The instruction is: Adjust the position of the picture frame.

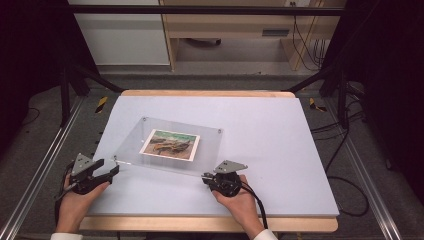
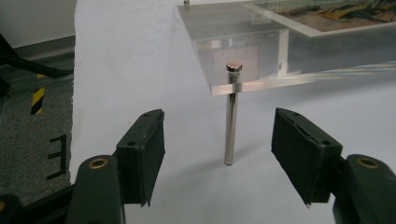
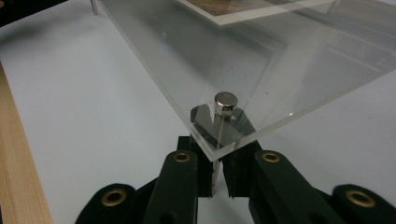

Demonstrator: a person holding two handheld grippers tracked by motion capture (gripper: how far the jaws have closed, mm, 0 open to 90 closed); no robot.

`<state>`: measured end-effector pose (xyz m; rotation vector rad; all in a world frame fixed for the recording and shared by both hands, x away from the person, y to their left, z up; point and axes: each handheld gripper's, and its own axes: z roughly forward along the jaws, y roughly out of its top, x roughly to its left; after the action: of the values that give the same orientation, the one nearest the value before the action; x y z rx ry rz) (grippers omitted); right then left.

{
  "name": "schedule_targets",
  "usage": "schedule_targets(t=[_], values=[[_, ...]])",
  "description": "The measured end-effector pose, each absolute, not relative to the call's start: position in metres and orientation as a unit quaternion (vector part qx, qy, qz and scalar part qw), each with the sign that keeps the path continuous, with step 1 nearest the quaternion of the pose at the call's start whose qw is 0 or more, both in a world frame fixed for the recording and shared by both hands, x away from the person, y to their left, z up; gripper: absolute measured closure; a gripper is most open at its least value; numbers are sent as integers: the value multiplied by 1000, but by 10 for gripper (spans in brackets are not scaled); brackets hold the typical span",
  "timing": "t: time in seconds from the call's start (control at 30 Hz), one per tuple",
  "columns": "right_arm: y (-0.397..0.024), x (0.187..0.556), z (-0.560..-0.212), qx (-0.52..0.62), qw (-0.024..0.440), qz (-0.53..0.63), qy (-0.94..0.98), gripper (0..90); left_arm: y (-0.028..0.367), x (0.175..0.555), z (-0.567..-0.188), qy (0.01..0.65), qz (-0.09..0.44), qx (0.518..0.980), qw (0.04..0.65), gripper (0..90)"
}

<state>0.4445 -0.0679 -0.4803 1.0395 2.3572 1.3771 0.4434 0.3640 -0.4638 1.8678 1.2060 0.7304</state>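
Two grippers at the clear frame's [image 1: 170,145] near corners

Right gripper [image 3: 217,179] is clamped on a metal leg [image 3: 217,175]; left gripper [image 2: 219,154] has its jaws apart around another leg [image 2: 230,126].

two black grippers, left gripper [image 1: 111,173] and right gripper [image 1: 204,178], each topped with grey three-cornered plate and trailing black cable. brass-coloured rivets on black jaws, flat ribbed pads. white cuffs at both wrists.

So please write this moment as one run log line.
right gripper: shut on corner post | left gripper: open around other post | acrylic frame: on table
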Motion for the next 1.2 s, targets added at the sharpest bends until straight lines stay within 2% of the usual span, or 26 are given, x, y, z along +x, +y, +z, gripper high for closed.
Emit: schedule_targets(t=[0.2, 0.7, 0.9, 0.93, 1.2], values=[[-70, 445, -477, 359, 104, 484, 791, 848, 365, 444, -464, 473, 285, 738, 388, 385], [-80, 454, -459, 386, 65, 525, 756, 850, 360, 456, -464, 467, 272, 727, 424, 558], [-80, 454, -458, 388, 64, 524, 756, 850, 356, 462, -462, 459, 281, 716, 444, 650], [-79, 455, -458, 387, 64, 524, 756, 850, 355, 463, -462, 458, 279, 716, 447, 689], [-80, 455, -457, 388, 67, 520, 758, 850, 353, 466, -461, 464, 279, 695, 473, 744]])
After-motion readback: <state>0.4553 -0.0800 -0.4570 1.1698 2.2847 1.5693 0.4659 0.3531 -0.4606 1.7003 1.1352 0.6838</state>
